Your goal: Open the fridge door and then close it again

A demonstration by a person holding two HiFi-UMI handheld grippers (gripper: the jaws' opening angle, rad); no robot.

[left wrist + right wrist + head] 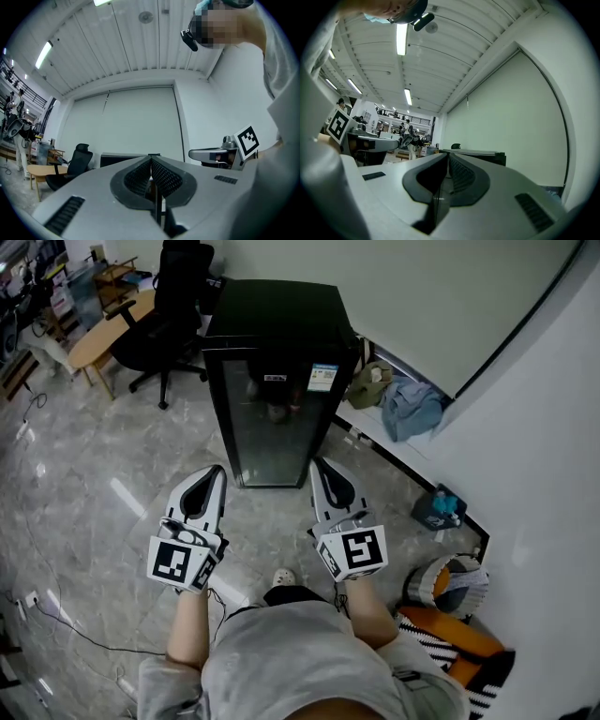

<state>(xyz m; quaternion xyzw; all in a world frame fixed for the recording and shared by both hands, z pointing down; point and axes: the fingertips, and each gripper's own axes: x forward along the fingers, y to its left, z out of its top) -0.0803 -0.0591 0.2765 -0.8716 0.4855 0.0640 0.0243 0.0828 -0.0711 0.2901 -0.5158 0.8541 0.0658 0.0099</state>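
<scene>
A black fridge with a glass door stands on the grey floor ahead of me, and the door looks closed. My left gripper hangs a little in front of the door's lower left corner, jaws shut with nothing between them. My right gripper is level with it by the lower right corner, also shut and empty. Neither touches the fridge. In the left gripper view the fridge top shows just past the left gripper. The right gripper view shows the fridge top beyond the right gripper.
A black office chair and a wooden table stand at the back left. Bags and clothes lie along the right wall, with a blue box and a striped bag nearer me. Cables trail on the floor at left.
</scene>
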